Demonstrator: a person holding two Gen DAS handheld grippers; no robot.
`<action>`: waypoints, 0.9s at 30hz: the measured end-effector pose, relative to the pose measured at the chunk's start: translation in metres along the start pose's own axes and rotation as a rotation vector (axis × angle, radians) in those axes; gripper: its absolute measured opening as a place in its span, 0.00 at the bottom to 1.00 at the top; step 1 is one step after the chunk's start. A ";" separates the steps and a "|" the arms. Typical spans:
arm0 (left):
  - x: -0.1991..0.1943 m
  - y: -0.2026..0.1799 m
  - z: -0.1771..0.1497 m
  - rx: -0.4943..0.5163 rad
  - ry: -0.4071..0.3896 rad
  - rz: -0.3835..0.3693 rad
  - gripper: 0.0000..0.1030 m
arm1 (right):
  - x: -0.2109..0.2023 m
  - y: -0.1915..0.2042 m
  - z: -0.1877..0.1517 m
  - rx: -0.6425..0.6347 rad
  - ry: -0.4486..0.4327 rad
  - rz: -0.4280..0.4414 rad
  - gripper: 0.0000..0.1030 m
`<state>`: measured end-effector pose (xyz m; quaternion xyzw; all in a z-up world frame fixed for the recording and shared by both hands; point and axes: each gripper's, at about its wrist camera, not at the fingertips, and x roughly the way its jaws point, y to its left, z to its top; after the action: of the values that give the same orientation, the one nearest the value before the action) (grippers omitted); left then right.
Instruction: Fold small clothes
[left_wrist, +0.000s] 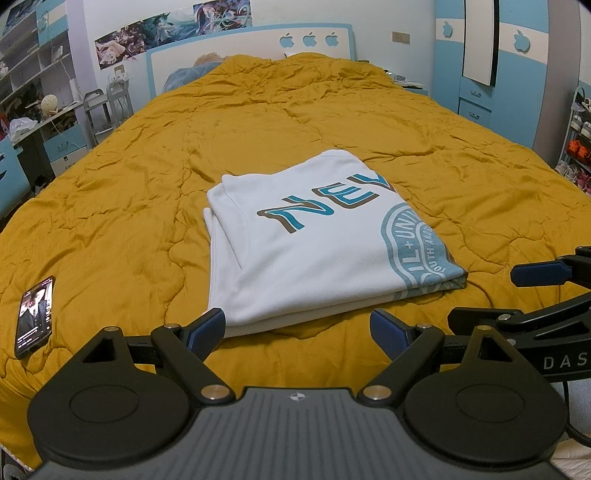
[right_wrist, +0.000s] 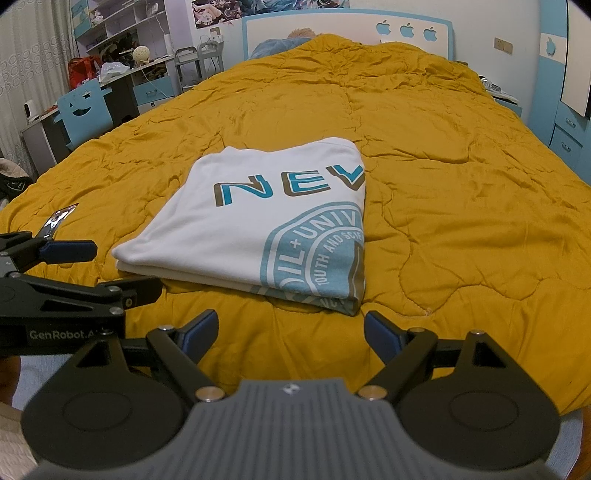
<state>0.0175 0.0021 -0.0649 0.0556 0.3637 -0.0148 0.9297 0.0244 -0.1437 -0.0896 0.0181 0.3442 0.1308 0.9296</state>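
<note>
A white T-shirt (left_wrist: 306, 251) with blue "NEV" lettering and a round blue print lies folded into a flat rectangle on the mustard bedspread (left_wrist: 147, 177). It also shows in the right wrist view (right_wrist: 258, 218). My left gripper (left_wrist: 297, 330) is open and empty, just short of the shirt's near edge. My right gripper (right_wrist: 290, 328) is open and empty, just short of the shirt's near right corner. Each gripper shows at the side of the other's view: the right one (left_wrist: 532, 291), the left one (right_wrist: 92, 266).
A phone (left_wrist: 35, 315) with a lit screen lies on the bedspread at the left, also in the right wrist view (right_wrist: 57, 219). A desk and shelves (right_wrist: 110, 74) stand left of the bed, the headboard (left_wrist: 251, 48) behind, a blue wardrobe (left_wrist: 491, 74) at the right.
</note>
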 end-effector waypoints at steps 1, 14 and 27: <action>0.000 0.000 0.000 0.000 0.000 0.000 1.00 | 0.000 0.000 0.000 0.000 0.000 0.000 0.79; 0.000 0.000 0.000 0.000 0.000 0.000 1.00 | 0.000 -0.001 -0.001 0.001 0.002 0.000 0.79; -0.001 0.000 -0.003 0.005 -0.010 0.010 1.00 | 0.001 -0.001 -0.002 0.001 0.004 0.000 0.79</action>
<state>0.0149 0.0022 -0.0667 0.0595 0.3587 -0.0115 0.9315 0.0241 -0.1447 -0.0915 0.0185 0.3459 0.1306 0.9289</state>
